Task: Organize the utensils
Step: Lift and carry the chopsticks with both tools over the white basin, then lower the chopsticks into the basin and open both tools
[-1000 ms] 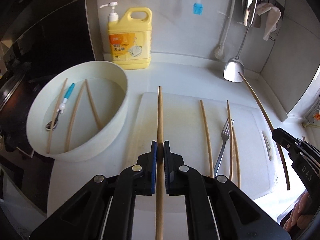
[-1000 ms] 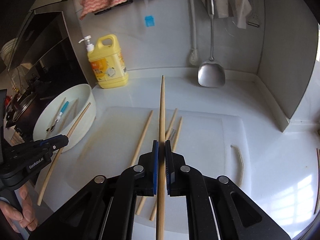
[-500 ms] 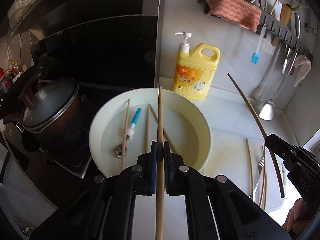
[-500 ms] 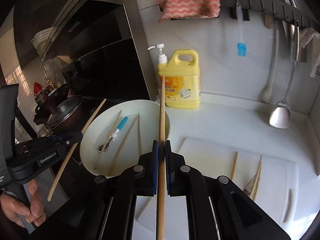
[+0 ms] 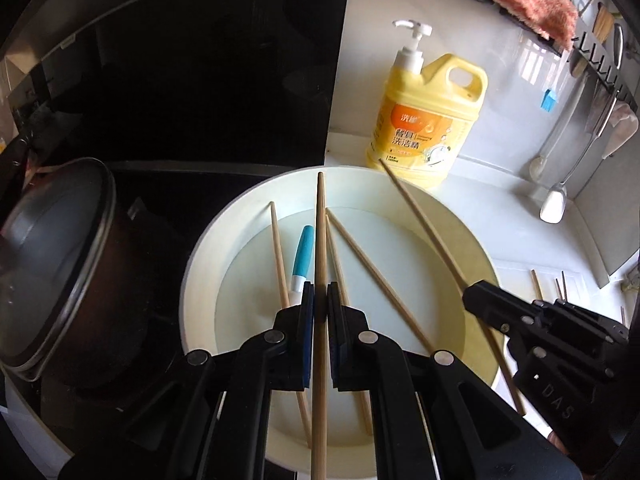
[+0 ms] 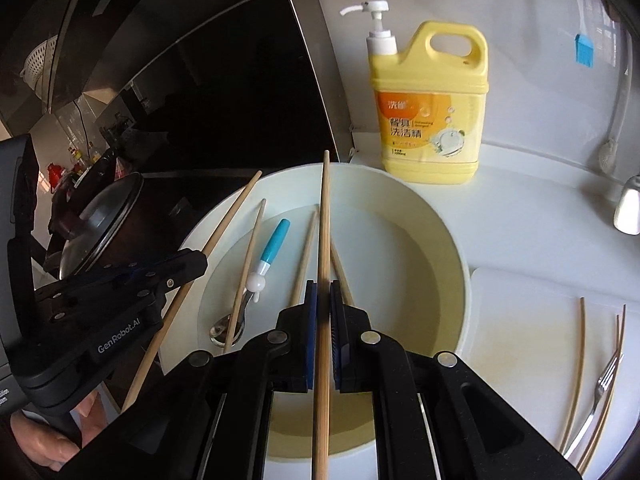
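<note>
Both grippers have travelled sideways off the white cutting board (image 6: pixel 532 320) and now hang above the white basin (image 5: pixel 400 188); a second ago each view looked down on the board, now each looks down into the basin. Judgement: the carry leg is essentially done and release is the next step. Left gripper (image 5: pixel 320 304): jaws closed down to the width of a chopstick, blue pads pressing on one bamboo chopstick (image 5: pixel 320 240) that runs straight forward between them, its tip near the basin's far rim. Right gripper (image 6: pixel 323 300): same condition, jaws all but shut on a second bamboo chopstick (image 6: pixel 325 220), tip also reaching the far rim. Each gripper shows in the other's view with its stick angled over the basin. Already lying in the basin: three chopsticks and a small spoon with a blue handle (image 6: pixel 272 248). Remaining on the board: a fork (image 6: pixel 600 392) and several more chopsticks (image 6: pixel 576 360), so the task is partway through. A yellow detergent bottle (image 6: pixel 432 120) stands just behind the basin; a lidded pot (image 5: pixel 52 264) sits to its left on the dark hob. Risk noted: a long stick dropped from height may bounce off the rim.
</note>
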`<state>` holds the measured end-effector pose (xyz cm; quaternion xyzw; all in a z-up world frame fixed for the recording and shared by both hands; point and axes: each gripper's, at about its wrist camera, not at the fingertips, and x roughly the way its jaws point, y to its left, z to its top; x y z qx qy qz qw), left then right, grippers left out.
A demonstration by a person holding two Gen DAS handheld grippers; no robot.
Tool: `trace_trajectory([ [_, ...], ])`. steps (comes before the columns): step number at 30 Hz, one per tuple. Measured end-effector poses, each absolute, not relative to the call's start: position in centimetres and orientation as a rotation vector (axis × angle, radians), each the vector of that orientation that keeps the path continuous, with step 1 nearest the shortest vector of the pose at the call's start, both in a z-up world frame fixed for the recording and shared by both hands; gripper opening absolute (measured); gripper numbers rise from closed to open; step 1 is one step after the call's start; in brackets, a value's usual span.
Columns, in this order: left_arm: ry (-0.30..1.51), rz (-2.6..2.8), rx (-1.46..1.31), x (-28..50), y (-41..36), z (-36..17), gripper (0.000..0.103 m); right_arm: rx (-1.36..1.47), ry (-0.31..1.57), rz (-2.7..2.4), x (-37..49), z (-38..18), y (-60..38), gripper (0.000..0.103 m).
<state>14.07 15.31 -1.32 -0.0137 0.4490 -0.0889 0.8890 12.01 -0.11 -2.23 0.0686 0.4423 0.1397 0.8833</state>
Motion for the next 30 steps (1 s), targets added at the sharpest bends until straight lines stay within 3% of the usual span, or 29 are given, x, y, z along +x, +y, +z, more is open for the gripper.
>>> trace_trajectory([
  [27,1.053,-0.129,-0.006,16.8,14.7,-6.5,0.008,0.140,1.088,0.322,16.0,-7.7,1.1,0.007],
  [30,1.050,-0.115,-0.006,16.4,14.9,-6.2,0.013,0.141,1.075,0.313,15.8,-7.4,0.8,0.013],
])
